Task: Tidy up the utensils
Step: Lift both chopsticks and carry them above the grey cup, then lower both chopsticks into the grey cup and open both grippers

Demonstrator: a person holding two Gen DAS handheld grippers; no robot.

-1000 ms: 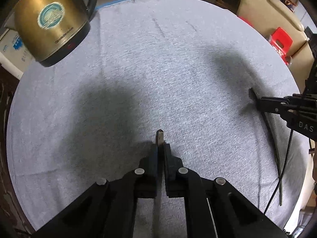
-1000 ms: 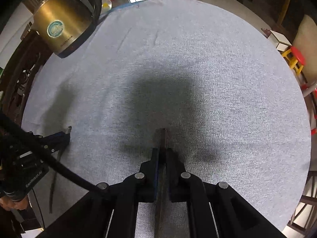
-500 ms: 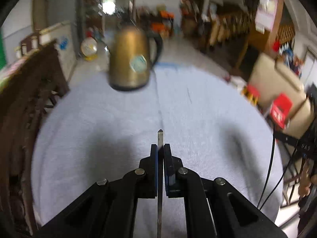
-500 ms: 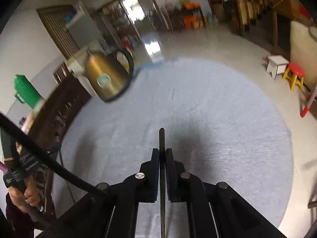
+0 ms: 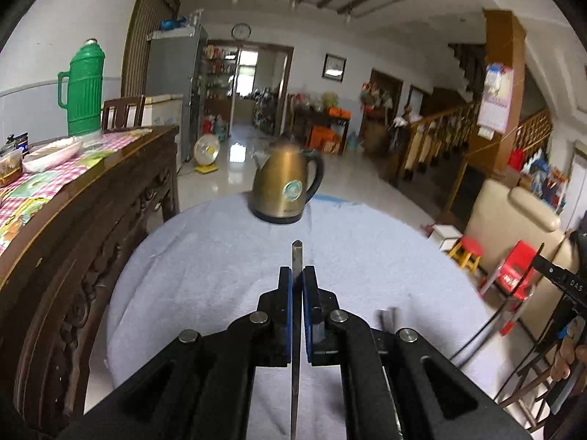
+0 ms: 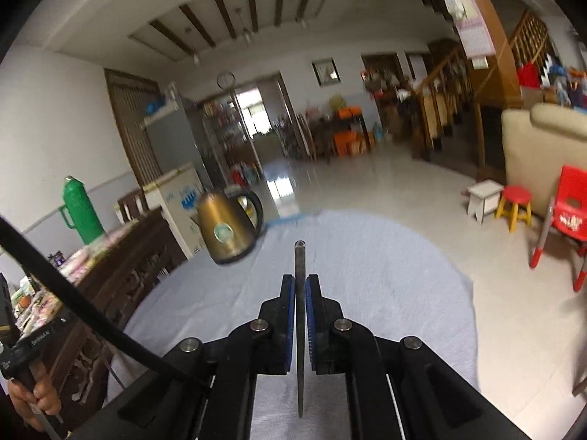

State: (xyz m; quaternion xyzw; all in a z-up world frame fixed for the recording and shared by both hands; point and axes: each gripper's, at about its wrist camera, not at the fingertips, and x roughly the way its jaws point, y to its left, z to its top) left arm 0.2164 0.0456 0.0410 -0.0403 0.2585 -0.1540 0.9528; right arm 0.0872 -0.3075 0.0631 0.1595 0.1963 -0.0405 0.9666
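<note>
Two grippers, each clamped on one thin dark utensil held edge-on. Left gripper: blue-lined pads pressed against both sides of the left utensil, whose blunt tip sticks out past the fingertips while its other end runs back between the finger bases toward the camera. What kind of utensil it is cannot be told from this edge view. Right gripper: same arrangement, pads shut on the right utensil, tip past the fingertips, shaft trailing back between the linkages. Both grippers point slightly downward over a round table under a grey cloth. In the left view a brass kettle stands upright at the table's far edge, ahead of the fingertips and just left of the finger line, well apart from the utensil tip. In the right view the kettle sits ahead and to the left of the fingers, blurred. Left of the left fingers is a dark wooden sideboard carrying a green flask and a white dish. Far right of the left fingers, part of the right gripper's body and cable shows at the frame edge. Far left of the right fingers, a hand grips the left gripper's handle. Right of both fingers, on the floor: red chair, small stools.
</note>
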